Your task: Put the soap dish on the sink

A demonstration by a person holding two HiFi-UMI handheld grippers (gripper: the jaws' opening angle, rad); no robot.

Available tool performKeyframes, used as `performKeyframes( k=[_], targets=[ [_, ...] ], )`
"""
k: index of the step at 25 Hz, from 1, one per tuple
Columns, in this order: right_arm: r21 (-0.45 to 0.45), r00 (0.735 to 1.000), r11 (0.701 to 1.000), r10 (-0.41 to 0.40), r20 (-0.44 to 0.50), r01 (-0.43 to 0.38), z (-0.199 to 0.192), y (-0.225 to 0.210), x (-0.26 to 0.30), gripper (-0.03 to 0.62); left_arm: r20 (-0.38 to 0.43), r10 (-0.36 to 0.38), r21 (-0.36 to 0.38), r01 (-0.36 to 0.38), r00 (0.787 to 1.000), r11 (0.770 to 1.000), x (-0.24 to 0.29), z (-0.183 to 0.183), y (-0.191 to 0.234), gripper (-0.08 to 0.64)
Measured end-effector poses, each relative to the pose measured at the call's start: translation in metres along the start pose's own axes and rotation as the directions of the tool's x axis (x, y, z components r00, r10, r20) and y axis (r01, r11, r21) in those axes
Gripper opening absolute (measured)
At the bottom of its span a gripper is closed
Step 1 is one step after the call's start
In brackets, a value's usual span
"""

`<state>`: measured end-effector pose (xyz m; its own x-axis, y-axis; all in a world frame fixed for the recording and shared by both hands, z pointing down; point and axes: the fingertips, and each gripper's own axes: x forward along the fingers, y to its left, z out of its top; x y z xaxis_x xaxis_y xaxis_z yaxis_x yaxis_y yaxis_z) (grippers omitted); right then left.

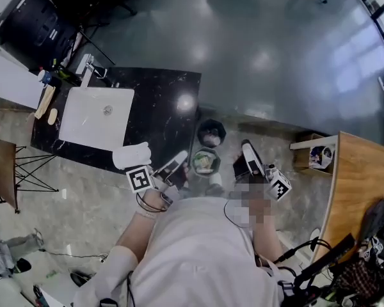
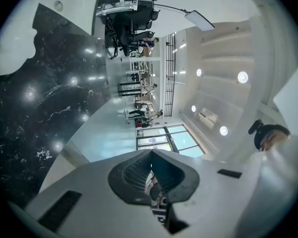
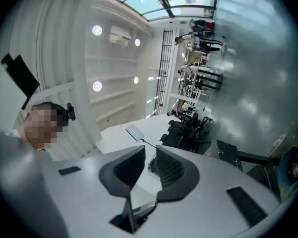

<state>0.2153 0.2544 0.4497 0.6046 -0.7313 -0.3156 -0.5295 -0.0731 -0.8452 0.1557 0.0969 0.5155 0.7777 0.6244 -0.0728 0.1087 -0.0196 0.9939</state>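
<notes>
The white sink basin point(image 1: 96, 117) is set in a black marble counter point(image 1: 166, 101) at the left of the head view. A pale wooden oblong piece point(image 1: 45, 101), possibly the soap dish, lies on the counter just left of the basin. Both grippers are held in front of the person's body, well off to the right of the sink. My left gripper point(image 1: 178, 160) point(image 2: 150, 155) is shut with nothing in it, just past the counter's near corner. My right gripper point(image 1: 247, 149) point(image 3: 148, 153) holds nothing, and a narrow gap shows between its jaws.
A faucet point(image 1: 86, 66) stands behind the basin. A white cloth-like thing point(image 1: 131, 153) lies at the counter's near edge beside my left gripper. Two round bins point(image 1: 211, 133) point(image 1: 206, 162) stand on the floor between the grippers. A wooden table point(image 1: 355, 184) is at the right.
</notes>
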Motion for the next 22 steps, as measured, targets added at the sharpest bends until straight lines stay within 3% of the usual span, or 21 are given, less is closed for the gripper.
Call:
performKeyframes(
  k=[6, 22],
  targets=[
    [0.019, 0.997, 0.999, -0.032, 0.070, 0.031, 0.007, -0.004, -0.018, 0.028, -0.061, 0.001, 0.002, -0.001, 0.998, 1.000, 0.012, -0.009, 0.001, 0.008],
    [0.032, 0.997, 0.999, -0.043, 0.071, 0.041, 0.006, -0.007, -0.022, 0.023, -0.080, -0.017, -0.005, 0.017, 0.997, 1.000, 0.020, -0.012, -0.004, 0.007]
  ],
)
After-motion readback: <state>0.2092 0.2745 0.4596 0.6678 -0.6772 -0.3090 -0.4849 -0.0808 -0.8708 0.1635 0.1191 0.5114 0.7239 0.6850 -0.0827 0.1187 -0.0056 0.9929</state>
